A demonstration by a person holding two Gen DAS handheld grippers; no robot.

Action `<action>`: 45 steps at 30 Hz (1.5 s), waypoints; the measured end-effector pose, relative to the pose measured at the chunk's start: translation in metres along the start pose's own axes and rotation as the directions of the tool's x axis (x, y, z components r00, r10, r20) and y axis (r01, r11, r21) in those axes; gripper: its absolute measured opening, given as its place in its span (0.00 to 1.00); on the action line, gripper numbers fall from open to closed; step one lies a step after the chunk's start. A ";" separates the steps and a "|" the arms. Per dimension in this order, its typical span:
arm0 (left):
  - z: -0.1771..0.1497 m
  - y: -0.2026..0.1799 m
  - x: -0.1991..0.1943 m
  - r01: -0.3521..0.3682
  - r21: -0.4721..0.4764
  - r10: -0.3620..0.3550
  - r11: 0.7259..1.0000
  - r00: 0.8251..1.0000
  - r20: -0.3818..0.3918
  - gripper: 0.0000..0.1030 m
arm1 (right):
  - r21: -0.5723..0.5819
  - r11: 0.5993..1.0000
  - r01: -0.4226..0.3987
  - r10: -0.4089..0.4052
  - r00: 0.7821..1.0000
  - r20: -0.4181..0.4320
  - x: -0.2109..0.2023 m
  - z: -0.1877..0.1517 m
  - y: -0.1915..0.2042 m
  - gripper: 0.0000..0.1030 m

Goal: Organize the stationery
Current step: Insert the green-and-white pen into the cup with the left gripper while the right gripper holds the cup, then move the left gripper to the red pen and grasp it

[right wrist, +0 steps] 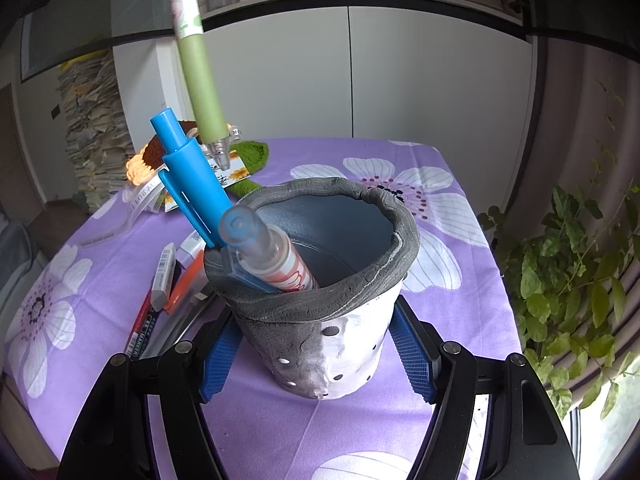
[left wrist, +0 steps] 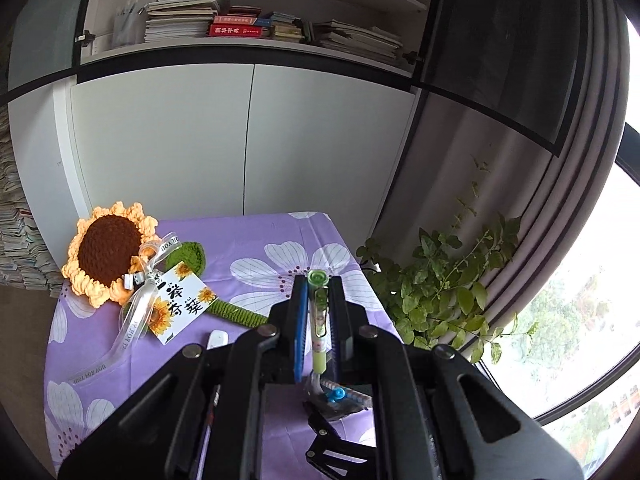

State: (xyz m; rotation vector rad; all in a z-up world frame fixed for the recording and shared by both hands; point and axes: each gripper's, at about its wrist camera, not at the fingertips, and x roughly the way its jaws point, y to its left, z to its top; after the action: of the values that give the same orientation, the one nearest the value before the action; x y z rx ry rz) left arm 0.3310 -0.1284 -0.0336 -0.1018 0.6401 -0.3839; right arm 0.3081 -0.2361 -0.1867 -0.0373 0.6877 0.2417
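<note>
With your left gripper (left wrist: 318, 312) clamped on the green pen (right wrist: 196, 64), tip down above and left of the grey pen holder (right wrist: 320, 280) steadied by your right gripper (right wrist: 318, 354), centre it over the open side, away from the blue pen (right wrist: 192, 176), before releasing.

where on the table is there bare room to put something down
Free: the purple cloth right of the grey pen holder, toward the plant-side edge, and the far strip behind the holder. Crowded: left of the holder, where the pile of markers lies, and the sunflower corner.
</note>
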 end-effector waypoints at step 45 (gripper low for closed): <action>-0.063 0.074 0.028 -0.212 -0.075 0.191 0.974 0.956 -0.225 0.08 | -0.004 1.000 0.010 -0.010 1.000 -0.004 0.000 0.000 0.005 0.70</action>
State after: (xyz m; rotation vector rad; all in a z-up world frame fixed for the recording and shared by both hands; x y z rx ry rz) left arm 0.3373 -0.0692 -0.1156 -0.0885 0.8776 -0.1661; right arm 0.3072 -0.2313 -0.1862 -0.0447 0.6907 0.2336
